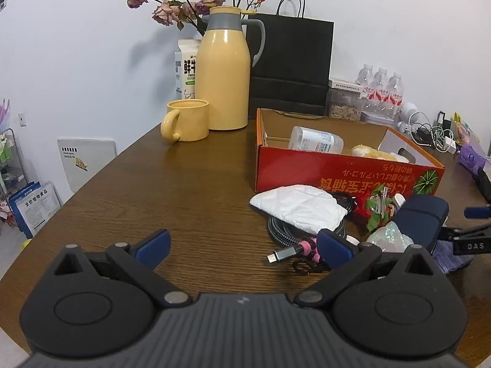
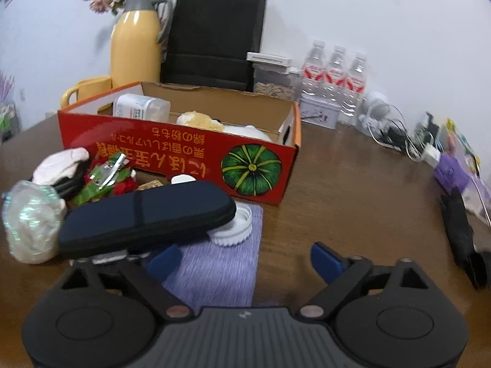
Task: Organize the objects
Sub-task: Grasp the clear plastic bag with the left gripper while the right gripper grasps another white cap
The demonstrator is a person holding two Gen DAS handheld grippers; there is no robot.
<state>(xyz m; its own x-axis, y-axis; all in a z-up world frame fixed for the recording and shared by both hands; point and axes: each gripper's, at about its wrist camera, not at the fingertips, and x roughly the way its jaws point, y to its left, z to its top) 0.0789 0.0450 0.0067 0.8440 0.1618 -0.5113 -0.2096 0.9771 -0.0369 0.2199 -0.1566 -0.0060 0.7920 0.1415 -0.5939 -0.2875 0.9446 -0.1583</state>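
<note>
A red cardboard box (image 1: 346, 181) (image 2: 184, 156) printed with a pumpkin stands open on the brown table; a white bottle (image 1: 316, 140) and a yellow soft item (image 2: 202, 120) lie in it. In front of it is a pile: a white folded packet (image 1: 299, 207), a braided cable (image 1: 284, 234), a red-green clip (image 2: 107, 174), a glittery pouch (image 2: 32, 220), a navy case (image 2: 144, 217), a white lid (image 2: 233, 230) and a purple cloth (image 2: 221, 263). My left gripper (image 1: 242, 248) is open beside the cable's plug. My right gripper (image 2: 245, 262) is open over the purple cloth, holding nothing.
A yellow flask (image 1: 224, 73), a yellow mug (image 1: 187, 121), a milk carton (image 1: 185, 67), dried roses and a black paper bag (image 1: 291, 64) stand at the back. Water bottles (image 2: 336, 73), a tin, chargers and tangled cables (image 2: 396, 135) line the right side. A black object (image 2: 460, 233) lies at the right edge.
</note>
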